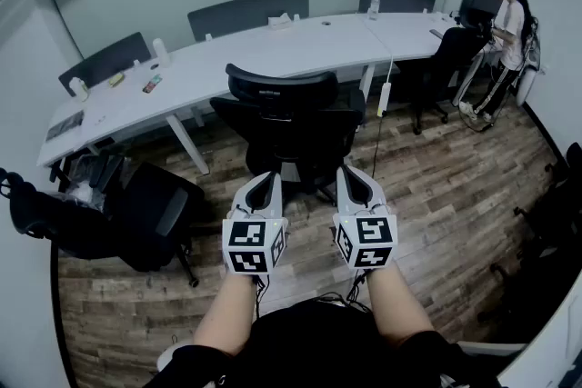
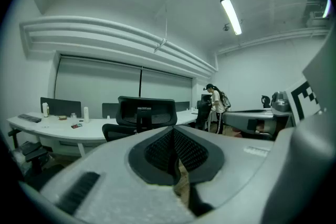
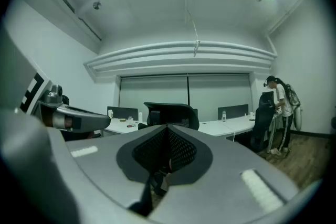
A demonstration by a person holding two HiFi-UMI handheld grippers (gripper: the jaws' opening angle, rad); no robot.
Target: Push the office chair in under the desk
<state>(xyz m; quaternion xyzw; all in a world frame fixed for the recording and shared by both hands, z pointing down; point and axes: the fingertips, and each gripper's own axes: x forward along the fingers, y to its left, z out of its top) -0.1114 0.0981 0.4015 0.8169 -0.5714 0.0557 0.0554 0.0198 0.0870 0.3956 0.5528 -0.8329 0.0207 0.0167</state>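
A black mesh-backed office chair stands on the wood floor, pulled out from the long white desk, its back turned to me. My left gripper and right gripper are side by side just short of the chair, both shut with nothing between the jaws and not touching it. In the left gripper view the chair rises beyond the shut left gripper. The right gripper view shows the chair straight ahead past the shut right gripper.
A second black chair lies tipped at the left beside dark bags. Bottles and small items sit on the desk. A white cable hangs from the desk edge. At the far right a person stands by another chair.
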